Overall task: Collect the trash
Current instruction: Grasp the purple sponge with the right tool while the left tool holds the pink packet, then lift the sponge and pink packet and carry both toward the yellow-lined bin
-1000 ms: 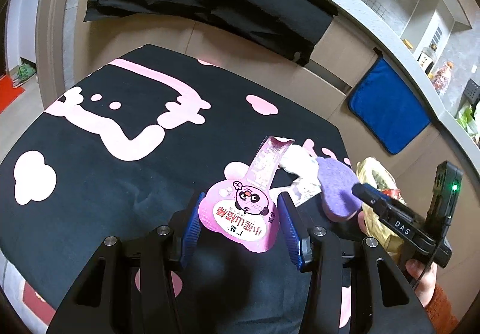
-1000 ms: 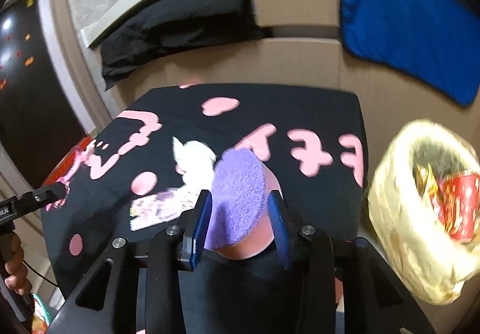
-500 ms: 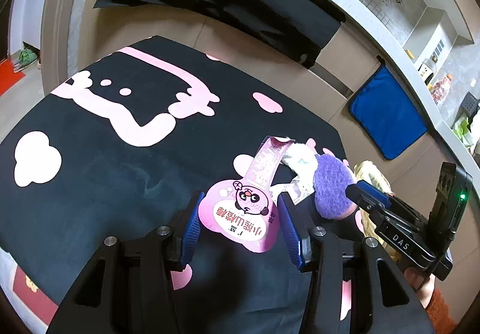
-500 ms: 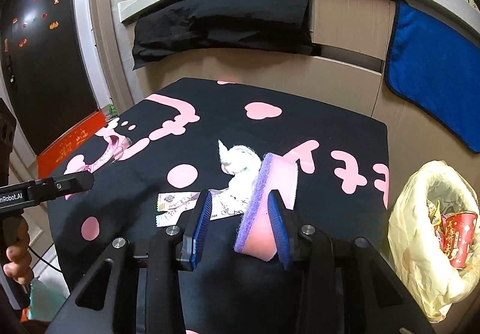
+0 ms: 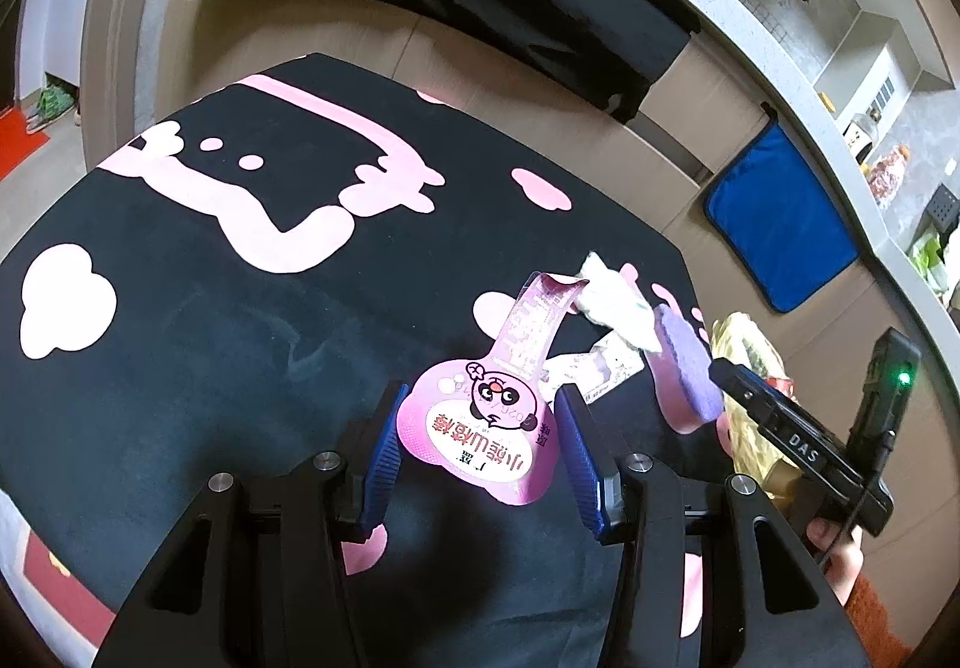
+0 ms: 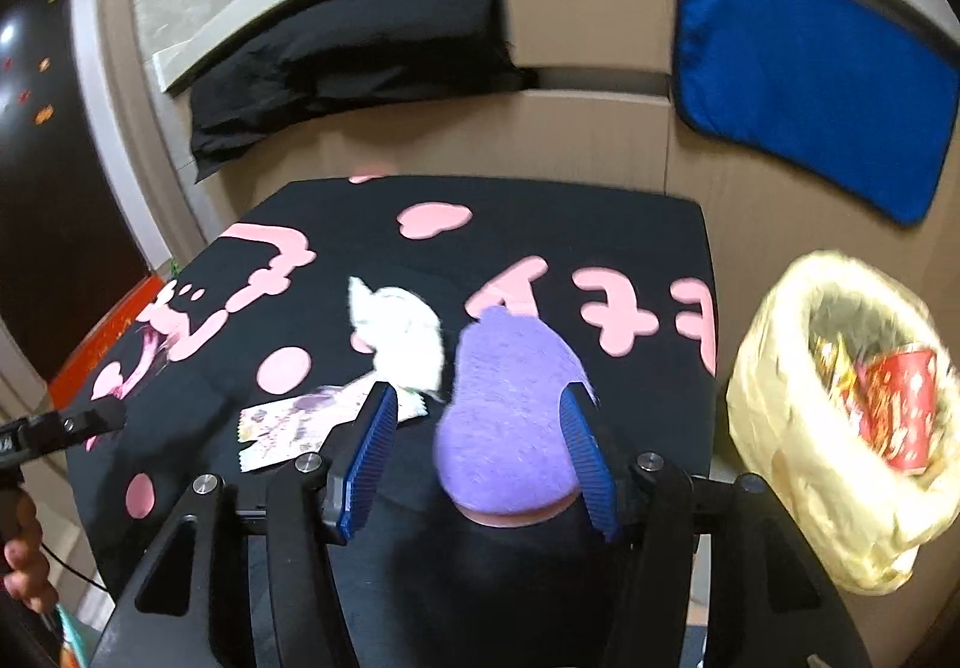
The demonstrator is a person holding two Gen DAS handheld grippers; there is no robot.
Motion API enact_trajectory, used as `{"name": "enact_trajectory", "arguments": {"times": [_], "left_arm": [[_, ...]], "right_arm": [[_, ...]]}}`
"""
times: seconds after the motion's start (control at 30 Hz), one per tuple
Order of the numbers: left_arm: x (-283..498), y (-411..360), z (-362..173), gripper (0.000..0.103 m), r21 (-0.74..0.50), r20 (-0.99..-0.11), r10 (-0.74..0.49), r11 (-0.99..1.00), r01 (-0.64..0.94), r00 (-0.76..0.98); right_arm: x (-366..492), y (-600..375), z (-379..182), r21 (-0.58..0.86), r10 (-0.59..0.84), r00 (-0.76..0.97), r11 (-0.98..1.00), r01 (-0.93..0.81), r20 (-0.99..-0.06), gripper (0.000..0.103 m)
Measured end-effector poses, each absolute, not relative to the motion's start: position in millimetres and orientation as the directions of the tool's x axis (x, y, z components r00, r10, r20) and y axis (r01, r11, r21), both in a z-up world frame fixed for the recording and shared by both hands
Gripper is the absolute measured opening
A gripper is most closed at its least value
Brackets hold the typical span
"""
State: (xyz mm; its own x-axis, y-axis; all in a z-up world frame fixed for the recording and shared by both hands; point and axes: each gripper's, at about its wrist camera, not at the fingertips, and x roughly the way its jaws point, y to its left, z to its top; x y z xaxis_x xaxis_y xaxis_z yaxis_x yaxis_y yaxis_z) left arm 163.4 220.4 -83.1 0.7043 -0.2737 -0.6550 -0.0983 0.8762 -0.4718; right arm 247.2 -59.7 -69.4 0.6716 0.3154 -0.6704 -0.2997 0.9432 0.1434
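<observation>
Left claw (image 5: 480, 440) holds a pink panda-printed wrapper (image 5: 480, 428); right claw (image 6: 483, 449) holds a purple sponge (image 6: 510, 416).

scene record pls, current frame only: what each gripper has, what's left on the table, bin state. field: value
left hand-held gripper: fingers either side of pink panda-print plastic wrapper; contact unclear
right hand-held gripper: purple sponge with pink backing between fingers; grip unclear, frame blurred
on table: crumpled white tissue, flat printed paper packet
surface: black tablecloth with pink shapes
bin: trash bin lined with pale yellow bag, off the table's right edge, already holds red packaging
</observation>
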Motion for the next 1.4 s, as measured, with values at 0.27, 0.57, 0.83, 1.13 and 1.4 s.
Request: {"name": "enact_trajectory", "arguments": {"times": [0.27, 0.57, 0.83, 1.13, 1.4], "left_arm": [[171.4, 214.0, -88.6, 0.05, -0.461, -0.675, -0.278, 0.882, -0.097, 0.684], [179.3, 211.3, -97.7, 0.05, -0.47, -0.687, -0.292, 0.877, -0.1, 0.666], [182.0, 211.0, -103.2, 0.05, -0.484, -0.689, -0.308, 0.87, -0.1, 0.656], [176.9, 215.1, -100.2, 0.05, -0.493, -0.675, -0.313, 0.865, -0.093, 0.669], [165.8, 212.8, -85.9, 0.05, -0.436, -0.655, -0.255, 0.896, -0.081, 0.711]], "right_arm": [[257.5, -74.5, -87.0, 0.151, 0.287, 0.66, 0.955, -0.255, -0.694, 0.054], [271.3, -93.9, -102.0, 0.277, 0.348, 0.632, 0.937, -0.211, -0.692, 0.065], [284.5, -87.1, -107.4, 0.343, 0.399, 0.6, 0.915, -0.213, -0.693, 0.071], [270.3, -43.0, -95.7, 0.201, 0.374, 0.603, 0.92, -0.335, -0.705, 0.054], [267.4, -20.7, -78.3, 0.169, 0.389, 0.601, 0.905, -0.39, -0.698, 0.054]]}}
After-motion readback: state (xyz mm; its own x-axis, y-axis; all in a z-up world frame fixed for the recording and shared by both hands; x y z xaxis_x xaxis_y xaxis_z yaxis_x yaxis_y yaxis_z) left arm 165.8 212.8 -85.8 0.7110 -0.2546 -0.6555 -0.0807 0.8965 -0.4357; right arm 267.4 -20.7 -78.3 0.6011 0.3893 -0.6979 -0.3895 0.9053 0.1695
